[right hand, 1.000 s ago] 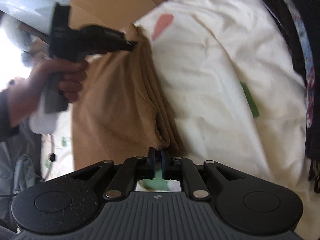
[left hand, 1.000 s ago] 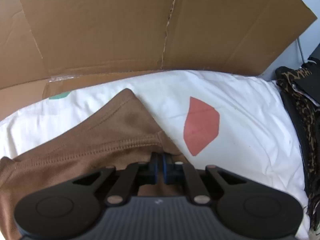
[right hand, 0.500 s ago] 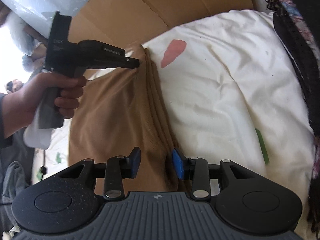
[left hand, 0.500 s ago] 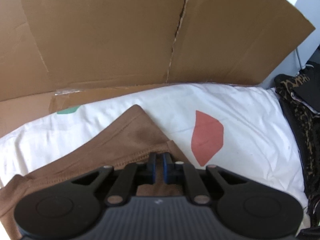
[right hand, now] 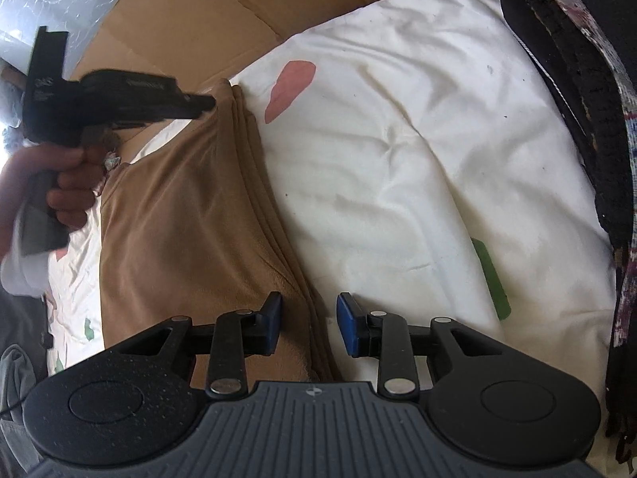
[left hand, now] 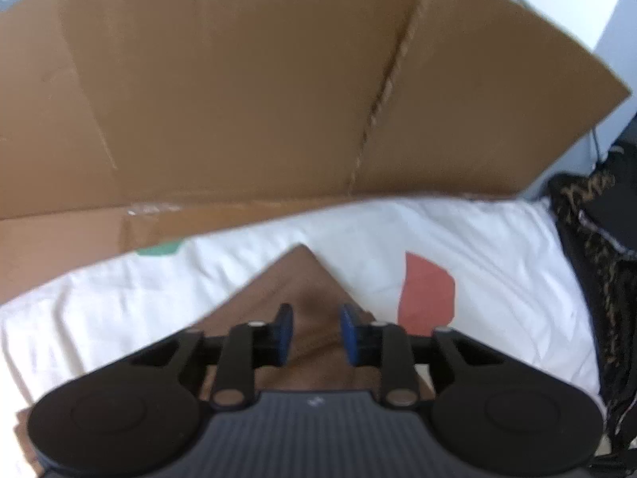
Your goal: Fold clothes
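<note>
Soft folded brown knit garment (right hand: 191, 231) on crumpled white sheet (right hand: 418, 167); left gripper (left hand: 314, 332) & right gripper (right hand: 308, 322) both w/ fingers wide over it, gripping nothing.

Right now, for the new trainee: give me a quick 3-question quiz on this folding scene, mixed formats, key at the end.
1. True or false: the left gripper is clamped on the brown shirt.
2. Multiple choice: what lies right of the shirt's folded edge in the right wrist view? A) bare cardboard B) white sheet C) a blue towel
3. Fill in: the right gripper is ____ , straddling the shirt's near corner.

Key: 1 false, both blue pads stand apart with cloth between them. 2 B; the cardboard stands behind the sheet. 3 open.
</note>
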A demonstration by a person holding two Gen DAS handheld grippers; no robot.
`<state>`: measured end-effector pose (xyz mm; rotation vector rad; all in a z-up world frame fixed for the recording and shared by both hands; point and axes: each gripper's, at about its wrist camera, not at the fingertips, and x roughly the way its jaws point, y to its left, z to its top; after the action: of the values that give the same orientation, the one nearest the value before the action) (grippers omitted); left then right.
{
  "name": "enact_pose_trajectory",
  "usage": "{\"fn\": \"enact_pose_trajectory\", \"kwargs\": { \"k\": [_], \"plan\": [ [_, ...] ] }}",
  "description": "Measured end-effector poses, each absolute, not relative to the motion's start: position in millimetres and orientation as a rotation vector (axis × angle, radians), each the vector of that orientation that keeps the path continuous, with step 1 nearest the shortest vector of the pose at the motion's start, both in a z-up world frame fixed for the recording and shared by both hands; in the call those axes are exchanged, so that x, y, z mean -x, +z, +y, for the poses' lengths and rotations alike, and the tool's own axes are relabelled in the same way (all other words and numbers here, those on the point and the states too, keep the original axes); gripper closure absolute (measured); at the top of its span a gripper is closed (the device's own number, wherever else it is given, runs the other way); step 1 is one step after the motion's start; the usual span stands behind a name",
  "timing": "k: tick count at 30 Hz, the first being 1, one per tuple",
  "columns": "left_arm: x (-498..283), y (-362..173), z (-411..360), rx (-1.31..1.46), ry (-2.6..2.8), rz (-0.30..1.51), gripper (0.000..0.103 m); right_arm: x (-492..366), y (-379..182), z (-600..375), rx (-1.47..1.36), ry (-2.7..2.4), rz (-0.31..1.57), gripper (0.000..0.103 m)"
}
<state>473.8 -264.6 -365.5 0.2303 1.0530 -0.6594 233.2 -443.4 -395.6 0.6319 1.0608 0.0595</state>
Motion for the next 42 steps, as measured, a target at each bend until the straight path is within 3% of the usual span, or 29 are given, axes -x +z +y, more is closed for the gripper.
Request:
{"fn": "enact_pose_trajectory", "kwargs": {
  "k": [2, 6, 13, 22, 24, 36, 42],
  "plan": [
    [-475, -357, -256, -0.230, -0.659, 1.040, 0.069, -232, -394, -443, -0.620, 0.062, 1.064, 0.067],
    [-473, -343, -234, -0.245, -0.637, 1.019, 0.053, -228, -387, -442, -0.586, 0.070, 1.069, 0.067],
    [-463, -331, -179, -0.260, -0.590, 1.009, 0.042, -227, -366, -438, -0.550, 0.111, 1.047, 0.070],
    [-462, -347, -97, -0.249, -0.478, 1.018, 0.048, -236, -365, -425, -0.482, 0.123, 1.051, 0.070],
    [-466, -355, -90, -0.220, -0.458, 1.037, 0.055, -239, -366, -422, -0.448, 0.129, 1.068, 0.070],
    [-488, -385, -62, -0.050, -0.380, 1.101, 0.076, -237, -376, -416, -0.373, 0.130, 1.118, 0.077],
    [-490, -383, -64, -0.069, -0.388, 1.078, 0.078, -235, -379, -419, -0.369, 0.146, 1.137, 0.078]
  ]
}}
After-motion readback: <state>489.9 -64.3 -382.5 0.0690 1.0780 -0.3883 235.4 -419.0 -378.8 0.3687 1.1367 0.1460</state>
